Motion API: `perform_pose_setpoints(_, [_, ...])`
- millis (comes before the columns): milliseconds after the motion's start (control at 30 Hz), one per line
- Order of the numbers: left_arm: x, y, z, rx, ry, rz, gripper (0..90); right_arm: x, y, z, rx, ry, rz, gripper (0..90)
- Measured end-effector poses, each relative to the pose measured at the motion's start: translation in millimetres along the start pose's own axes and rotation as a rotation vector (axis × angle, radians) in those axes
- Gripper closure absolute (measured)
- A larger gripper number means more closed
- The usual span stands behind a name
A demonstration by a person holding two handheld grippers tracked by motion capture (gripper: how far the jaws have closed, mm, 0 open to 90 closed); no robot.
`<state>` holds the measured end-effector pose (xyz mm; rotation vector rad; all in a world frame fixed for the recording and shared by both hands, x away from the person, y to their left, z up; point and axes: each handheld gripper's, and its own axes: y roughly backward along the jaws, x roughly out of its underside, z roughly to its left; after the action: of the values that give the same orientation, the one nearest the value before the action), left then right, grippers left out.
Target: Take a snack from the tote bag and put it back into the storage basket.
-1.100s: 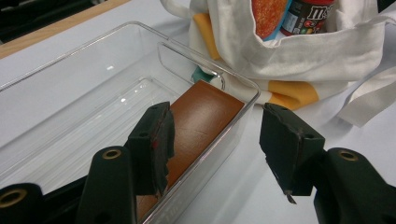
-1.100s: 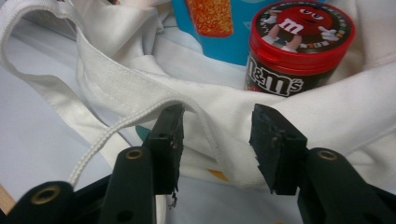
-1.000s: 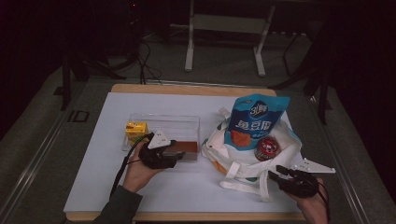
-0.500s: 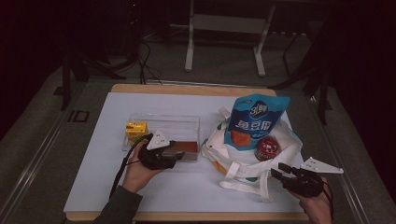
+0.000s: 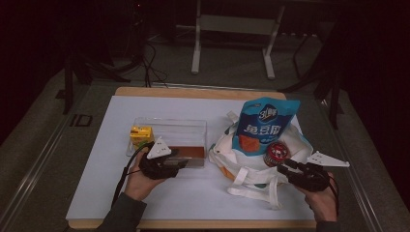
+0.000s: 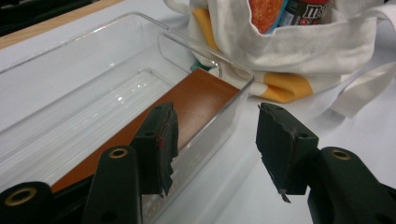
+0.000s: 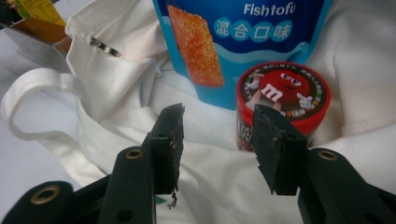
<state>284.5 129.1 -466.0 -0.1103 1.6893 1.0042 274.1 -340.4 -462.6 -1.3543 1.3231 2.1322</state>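
Observation:
A clear plastic bin [image 5: 169,126] holds a yellow juice box [image 5: 140,136] at its left end and a flat brown bar [image 6: 196,100] along its front. My left gripper [image 6: 215,140] is open and straddles the bin's front wall [image 6: 219,116], one jaw over the bar and one outside; it also shows from above [image 5: 189,162]. A white tote bag [image 5: 251,166] carries a blue Fishtofu pouch [image 7: 243,42] and a red M&M's can [image 7: 282,100]. My right gripper [image 7: 217,140] is open just short of the can, above the bag cloth, holding nothing; from above it sits at the bag's right edge [image 5: 285,168].
The bag's straps [image 5: 256,188] trail toward the table's front edge. A white sheet [image 5: 101,159] covers the wooden table. Beyond the far edge stand a metal frame [image 5: 232,29] and floor cables [image 5: 145,63].
The right gripper has edged forward toward the bag and the can. The left hand and gripper have stayed at the bin.

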Motion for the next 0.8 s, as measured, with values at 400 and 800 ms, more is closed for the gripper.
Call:
perform_pose_setpoints(400, [17.6, 3.2, 1.1, -0.009, -0.005, -0.004, 47.7, -13.1, -5.5, -3.4, 0.025, 0.008, -0.016, 49.6])
perform_pose_setpoints(800, [30.9, 1.3, -0.9, -0.002, -0.018, -0.001, 47.1, -16.2, -10.3, -8.9, 0.045, -0.032, -0.032, 37.4])
